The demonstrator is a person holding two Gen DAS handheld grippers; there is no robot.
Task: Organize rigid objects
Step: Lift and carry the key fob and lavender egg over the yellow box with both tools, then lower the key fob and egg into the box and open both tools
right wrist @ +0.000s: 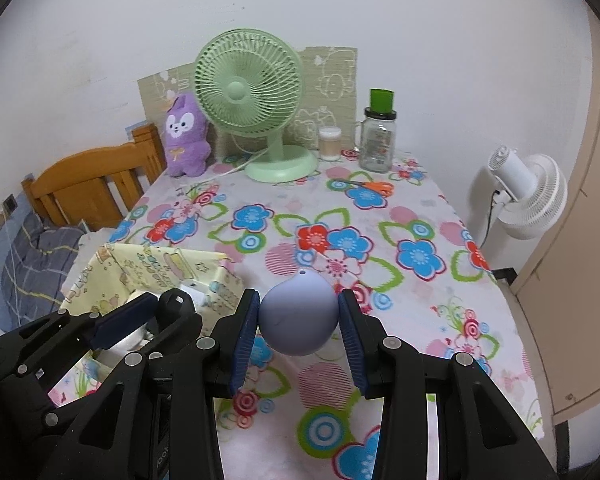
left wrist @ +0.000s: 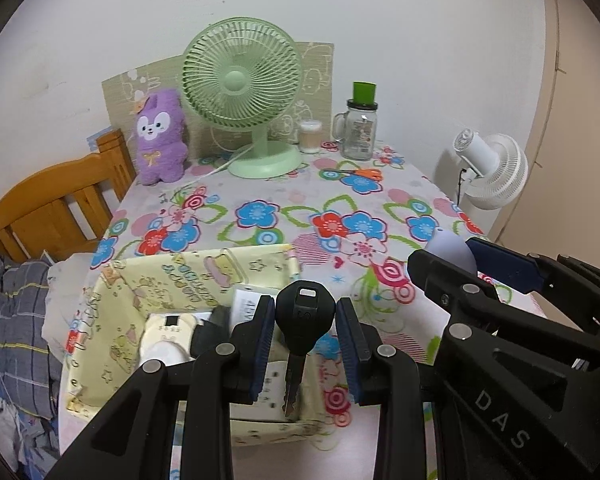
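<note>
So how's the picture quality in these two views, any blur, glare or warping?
Left wrist view: sharp on the key, strong fisheye bending at the door frame, dark corners. Right wrist view: the lilac ball is crisp, soft even light, no glare, the near tablecloth slightly soft.

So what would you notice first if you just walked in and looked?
Probably the two tongs up front: the left tongs grip a black key over the yellow fabric box, and the right tongs squeeze a round lilac ball. After that, the big green fan and the purple plush toy at the back of the flowery tablecloth.
</note>
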